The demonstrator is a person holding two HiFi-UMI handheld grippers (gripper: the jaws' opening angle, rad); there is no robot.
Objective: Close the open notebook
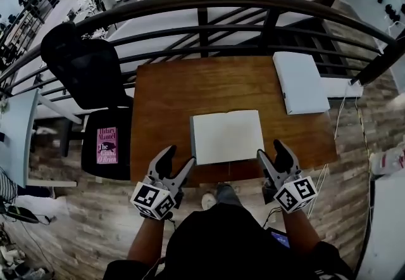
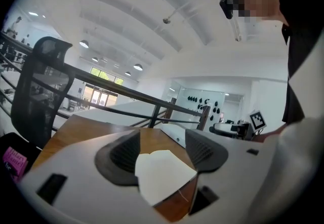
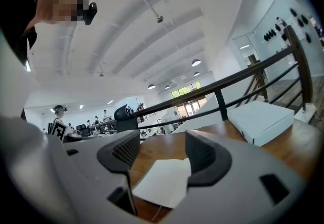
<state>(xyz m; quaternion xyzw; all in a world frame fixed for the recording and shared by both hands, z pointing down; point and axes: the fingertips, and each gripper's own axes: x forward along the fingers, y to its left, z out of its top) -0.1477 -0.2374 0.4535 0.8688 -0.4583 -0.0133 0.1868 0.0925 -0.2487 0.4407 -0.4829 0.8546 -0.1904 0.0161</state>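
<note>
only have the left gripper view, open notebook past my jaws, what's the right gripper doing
Observer: The right gripper is beside the notebook's near right corner, jaws apart, gripping nothing.
Operator: and where is my left one on the notebook
Observer: Head view puts the left gripper at the near left corner; contact I can't tell.
Operator: anything blocking the fold
Observer: No. The white box sits at the table's far right corner, apart from the notebook.

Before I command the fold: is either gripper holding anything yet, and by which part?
Nothing is held. The left gripper and right gripper are both open near the near corners of the open notebook, which lies flat on the table.
</note>
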